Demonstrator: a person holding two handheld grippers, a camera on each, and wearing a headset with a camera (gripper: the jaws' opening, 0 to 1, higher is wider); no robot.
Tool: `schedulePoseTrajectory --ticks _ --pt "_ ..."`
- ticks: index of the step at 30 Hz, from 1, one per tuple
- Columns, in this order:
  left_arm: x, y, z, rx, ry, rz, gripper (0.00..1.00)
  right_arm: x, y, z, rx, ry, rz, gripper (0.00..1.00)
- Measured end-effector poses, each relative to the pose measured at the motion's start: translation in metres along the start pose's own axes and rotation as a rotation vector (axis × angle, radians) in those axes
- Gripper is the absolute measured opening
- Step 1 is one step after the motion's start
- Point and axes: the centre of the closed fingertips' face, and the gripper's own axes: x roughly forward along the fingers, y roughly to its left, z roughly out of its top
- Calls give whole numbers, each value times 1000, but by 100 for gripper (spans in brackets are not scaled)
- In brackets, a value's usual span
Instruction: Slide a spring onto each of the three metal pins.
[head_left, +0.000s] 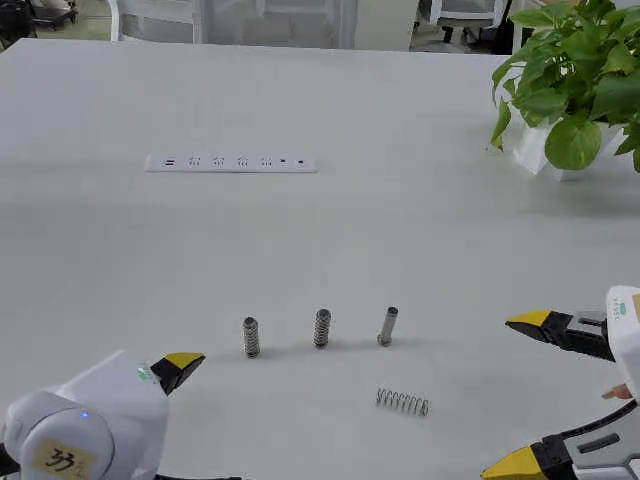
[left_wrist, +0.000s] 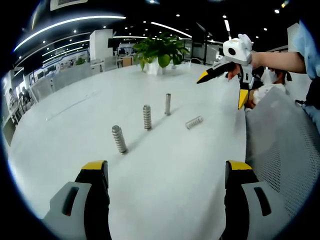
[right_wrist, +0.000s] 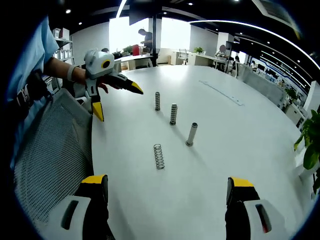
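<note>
Two of the three pins already wear springs. The left tongs (left_wrist: 166, 167) hang spread and empty, with the first sprung pin (head_left: 251, 337) just ahead of them. Next come the second sprung pin (head_left: 321, 328) and the bare pin (head_left: 387, 326). The loose spring (head_left: 402, 402) lies flat on the table (head_left: 320, 220) near the right tongs (head_left: 512, 395), likewise spread and empty. That one spring seems all that remains.

Left gripper (left_wrist: 167, 167) and right gripper (right_wrist: 167, 181): white housings, black jaws, yellow tips. Left housing carries a tan label (head_left: 62, 460) marked "33" at 7 o'clock in the head view, beside a blue lamp (head_left: 83, 415). Shirt (right_wrist: 30, 55): light blue.
</note>
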Motion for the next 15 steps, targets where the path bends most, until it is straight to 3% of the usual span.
schedulePoseTrajectory --ticks 4,15 --pt "6 -5 2 13 -2 -20 94 0 3 -2 13 -7 -2 99" --pt "37 -28 11 103 18 -144 90 0 6 -5 41 -19 -14 99"
